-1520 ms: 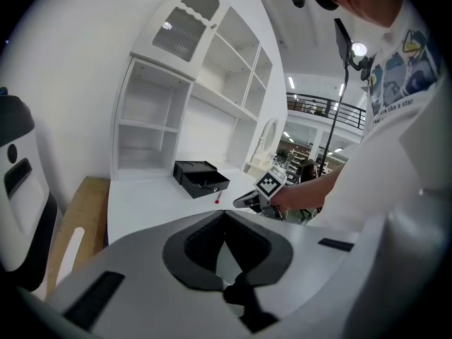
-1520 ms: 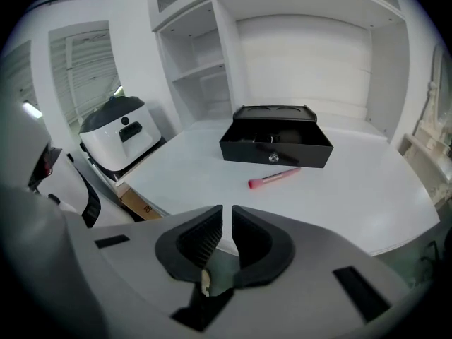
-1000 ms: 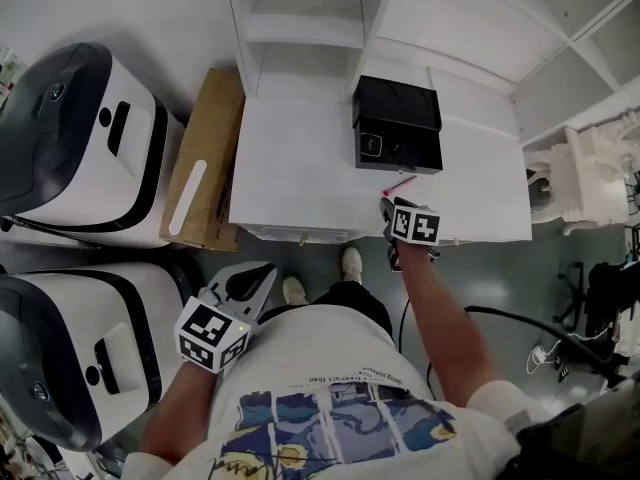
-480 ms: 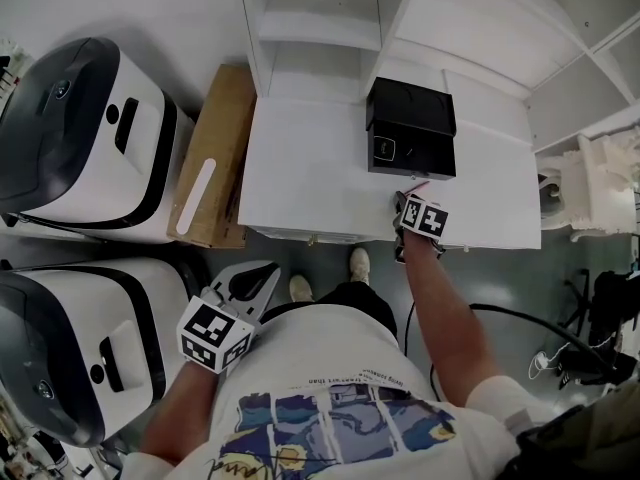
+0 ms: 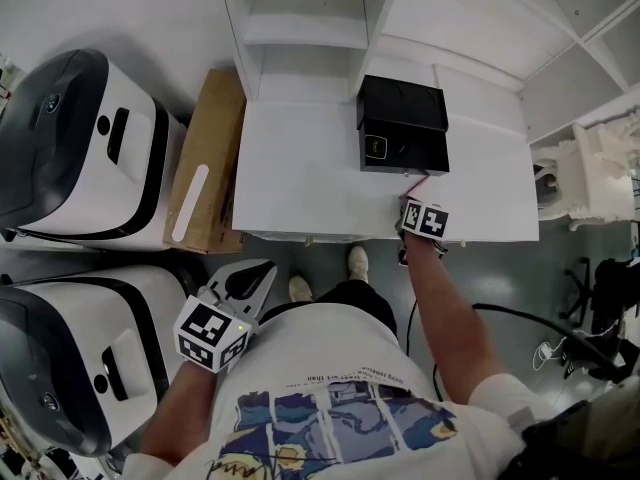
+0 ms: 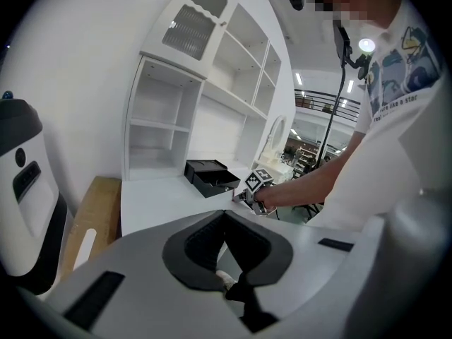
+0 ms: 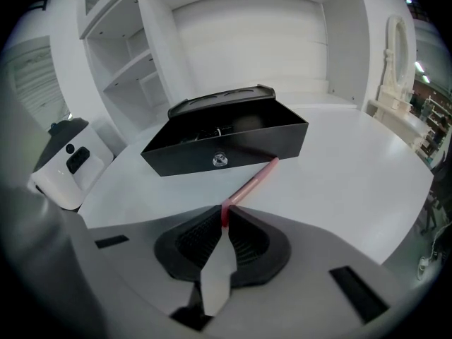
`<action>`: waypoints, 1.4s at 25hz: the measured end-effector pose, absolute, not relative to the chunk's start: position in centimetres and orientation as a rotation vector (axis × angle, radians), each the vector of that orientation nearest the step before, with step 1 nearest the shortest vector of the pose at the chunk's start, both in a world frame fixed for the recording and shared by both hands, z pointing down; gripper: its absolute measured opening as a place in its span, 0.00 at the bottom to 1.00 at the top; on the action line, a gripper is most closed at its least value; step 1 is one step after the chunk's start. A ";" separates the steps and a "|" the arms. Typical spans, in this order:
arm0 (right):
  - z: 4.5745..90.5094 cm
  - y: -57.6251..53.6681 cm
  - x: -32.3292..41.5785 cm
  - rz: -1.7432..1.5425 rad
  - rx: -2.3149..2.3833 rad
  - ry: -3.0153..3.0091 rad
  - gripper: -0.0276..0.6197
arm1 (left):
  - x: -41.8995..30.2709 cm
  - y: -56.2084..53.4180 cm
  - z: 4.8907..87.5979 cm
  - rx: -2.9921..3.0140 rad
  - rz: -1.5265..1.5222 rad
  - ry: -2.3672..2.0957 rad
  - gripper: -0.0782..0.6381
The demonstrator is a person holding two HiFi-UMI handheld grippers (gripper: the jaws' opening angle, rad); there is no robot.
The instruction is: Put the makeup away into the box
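Pencil (image 7: pixel 252 182) pinched at its near end
Right gripper (image 7: pixel 225 214) has just closed its jaws on it: light, stiff, slick, likely to swivel; mid-shaft would hold steadier. Left gripper (image 6: pixel 224 214) closed, empty.

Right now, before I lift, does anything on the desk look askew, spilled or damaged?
Nothing stands out. The pink makeup stick lies on the white desk, its near end pinched in the right gripper, whose jaws have just been closing on it. The black box sits upright and open behind it; nothing has spilled.
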State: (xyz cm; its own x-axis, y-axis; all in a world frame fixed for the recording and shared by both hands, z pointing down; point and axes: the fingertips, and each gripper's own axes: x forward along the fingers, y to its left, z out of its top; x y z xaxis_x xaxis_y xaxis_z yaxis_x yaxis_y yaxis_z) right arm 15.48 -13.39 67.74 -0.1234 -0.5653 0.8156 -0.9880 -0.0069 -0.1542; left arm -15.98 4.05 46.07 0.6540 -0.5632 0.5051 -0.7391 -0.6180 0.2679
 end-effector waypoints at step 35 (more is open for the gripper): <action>58.0 -9.7 18.1 0.800 1.416 -1.997 0.09 | -8.9 1.7 45.9 2.533 0.497 -0.798 0.13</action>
State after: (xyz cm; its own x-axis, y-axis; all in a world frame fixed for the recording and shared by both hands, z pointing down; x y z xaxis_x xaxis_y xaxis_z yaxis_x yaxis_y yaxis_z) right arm 18.11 -9.67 57.96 -0.2867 -0.6193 0.7310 -0.9527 0.2649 -0.1492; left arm -8.88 1.74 45.94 0.7692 -0.4492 0.4545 -0.6060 -0.7384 0.2958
